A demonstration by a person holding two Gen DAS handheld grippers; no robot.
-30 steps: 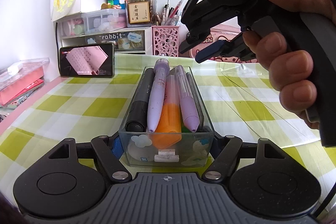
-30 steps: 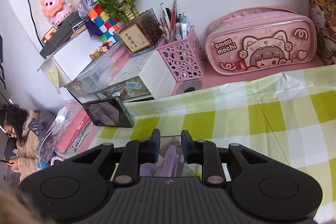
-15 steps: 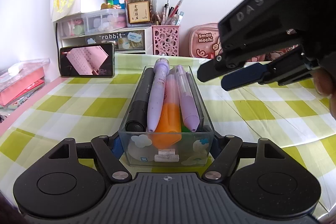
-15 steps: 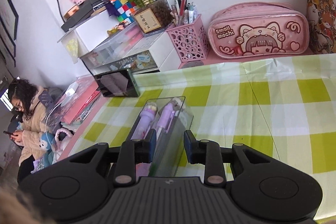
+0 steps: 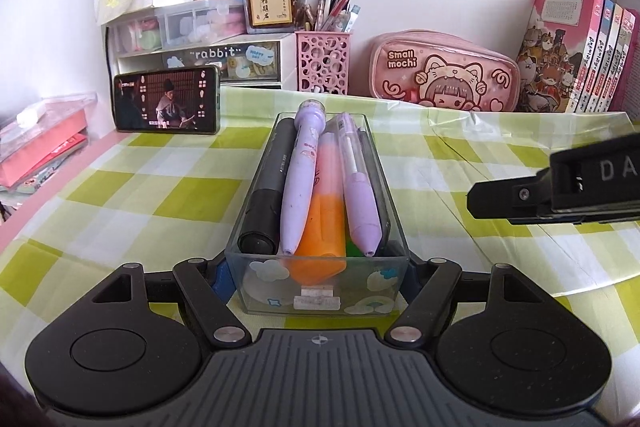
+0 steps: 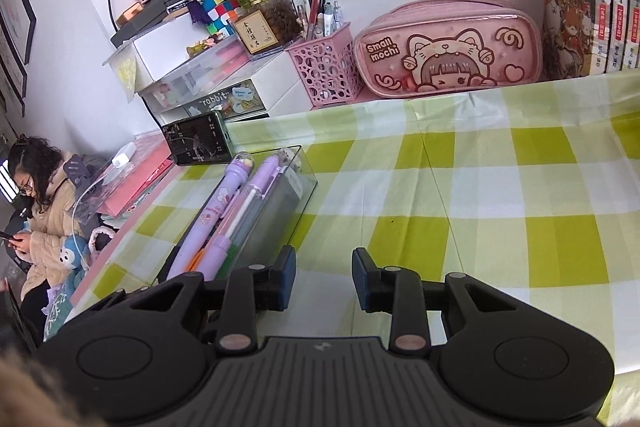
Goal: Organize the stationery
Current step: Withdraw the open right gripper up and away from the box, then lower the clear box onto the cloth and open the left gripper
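- Green-and-white checked cloth (image 5: 132,203) covers the desk, with a white wall behind it.
- On that cloth lies a clear plastic box (image 5: 318,287), its long side running away from the left wrist camera.
- Inside the box lie a black marker (image 5: 268,195), a lilac pen (image 5: 300,179) whose round cap sticks out over the far rim, an orange-and-pink highlighter (image 5: 326,223), and a second lilac pen (image 5: 356,187).
- The left gripper (image 5: 317,273) pinches the near end of the box, one blue-padded finger pressed against each side wall.
- The right gripper (image 6: 323,281) hangs just to the right of the box, its jaws spread apart with only cloth between them; its left finger (image 6: 282,283) sits close beside the box's right wall, and I cannot tell whether they touch.
- Beyond the box, at the wall, stand a pink perforated pen cup (image 5: 323,67), a pink "Small mochi" pencil case (image 5: 442,73) and a row of books (image 5: 580,55).
- Left of the box's far end, a phone (image 5: 166,99) stands propped on its side with its screen lit.
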